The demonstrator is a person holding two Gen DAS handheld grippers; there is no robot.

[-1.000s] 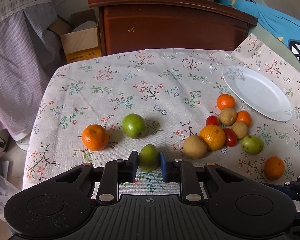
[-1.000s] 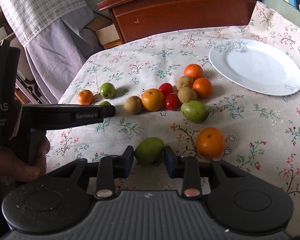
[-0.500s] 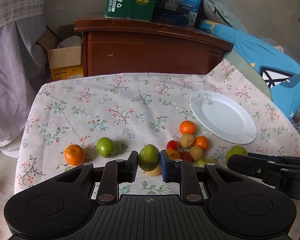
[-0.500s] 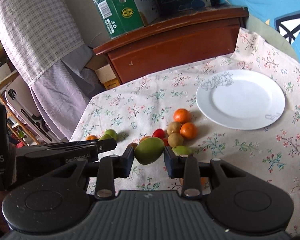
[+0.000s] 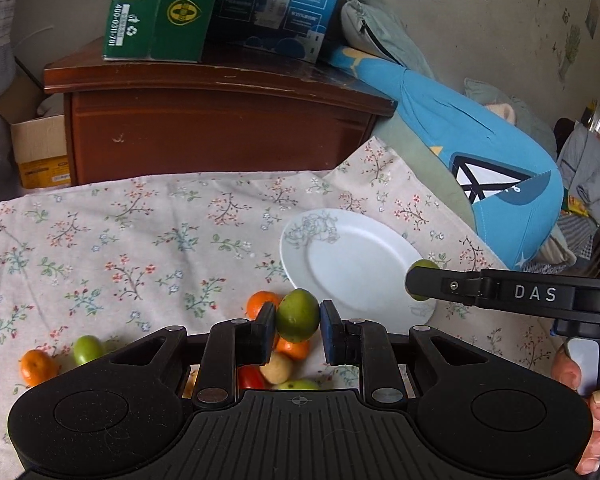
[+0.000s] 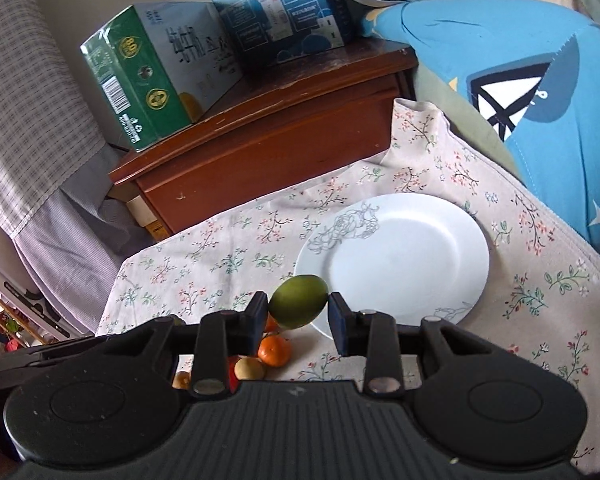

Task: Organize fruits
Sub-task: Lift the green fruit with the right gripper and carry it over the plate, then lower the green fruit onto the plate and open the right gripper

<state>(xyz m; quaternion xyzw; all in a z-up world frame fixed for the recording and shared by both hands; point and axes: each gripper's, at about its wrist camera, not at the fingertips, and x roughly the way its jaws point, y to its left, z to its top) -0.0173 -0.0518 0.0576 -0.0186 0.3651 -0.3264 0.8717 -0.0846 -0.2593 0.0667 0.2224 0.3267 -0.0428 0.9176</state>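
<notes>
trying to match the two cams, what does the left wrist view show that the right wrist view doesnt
Left wrist only: the right gripper from the side with its green fruit, a hand, and a lone orange beside a green fruit.
Right wrist only: the checked cloth hanging at left.
Both: the white plate, bare, the floral tablecloth, the wooden cabinet, and a green fruit clamped in the view's own gripper.

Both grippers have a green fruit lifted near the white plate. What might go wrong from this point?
1. The left gripper pinches its round green fruit only at the sides; a jolt might squeeze it out onto the fruit pile below.
2. The plate is shallow and bare, so fruit released from a height may roll off.
3. Both grippers head for one plate; the right gripper and its fruit might collide with the left.
</notes>
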